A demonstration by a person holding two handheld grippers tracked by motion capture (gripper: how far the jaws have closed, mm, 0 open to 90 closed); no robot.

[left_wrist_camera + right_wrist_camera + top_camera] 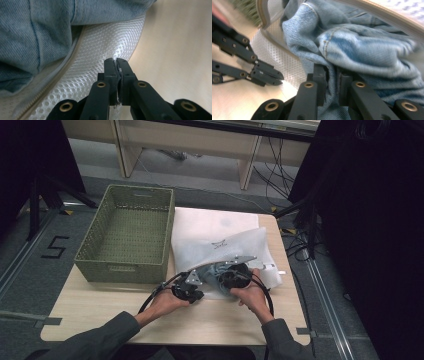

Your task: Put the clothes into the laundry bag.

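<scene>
The denim garment (362, 47) lies partly inside a white mesh laundry bag (220, 245) on the near right of the tabletop (100, 310), right of the green woven basket (130, 232). Your left hand-held gripper (116, 61) has its jaws pinched together on the edge of the mesh just beside the zipper (62, 72), holding the lower lip of the bag's mouth down on the wood. Your right hand-held gripper (332, 72) is clamped narrowly on a fold of the denim at the bag's opening.

Judging by this, you are in the stuffing step: one grip pins the bag open while the other feeds the denim in. A good part of the cloth seems to sit at the mouth rather than deep inside, so the step looks unfinished.

For the next move, keep the left pinch firm so the mesh cannot slide, and push the denim fold toward the far end of the bag. Release only once the cloth is past the zipper line, or the teeth may catch the denim when you close it.
</scene>
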